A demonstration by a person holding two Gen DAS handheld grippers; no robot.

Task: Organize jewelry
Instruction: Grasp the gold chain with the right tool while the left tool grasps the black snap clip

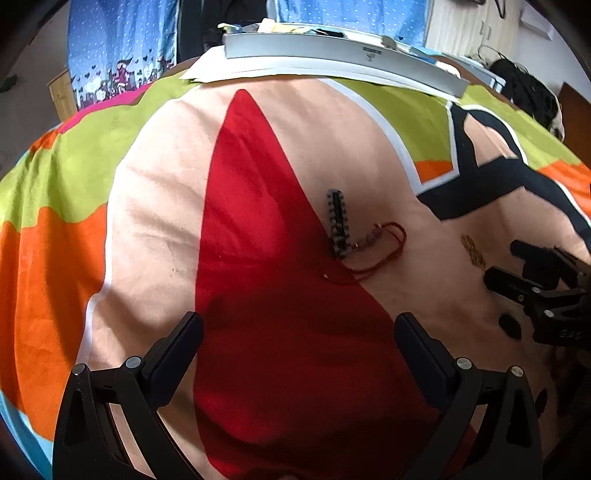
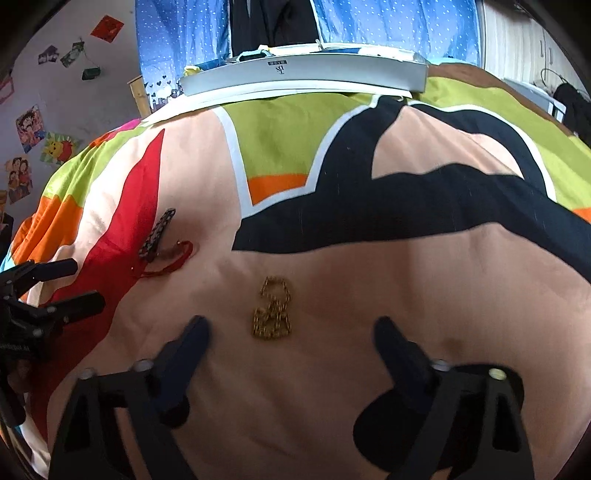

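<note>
Your right gripper gapes wide and empty, gold chain just ahead between its fingertips, ready to pinch.

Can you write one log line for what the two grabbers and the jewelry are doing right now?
left gripper: open, empty | right gripper: open, over gold chain | red cord bracelet touching dark studded bracelet | all on blanket | grey box behind

Daylight, bright enough; we see it strongest beyond the fingers on the blue curtain. Soft shadows under fingers on the bedspread. Heavy fisheye bending and dark vignette at edges. Right view slightly motion-blurred; gold chain soft.
</note>
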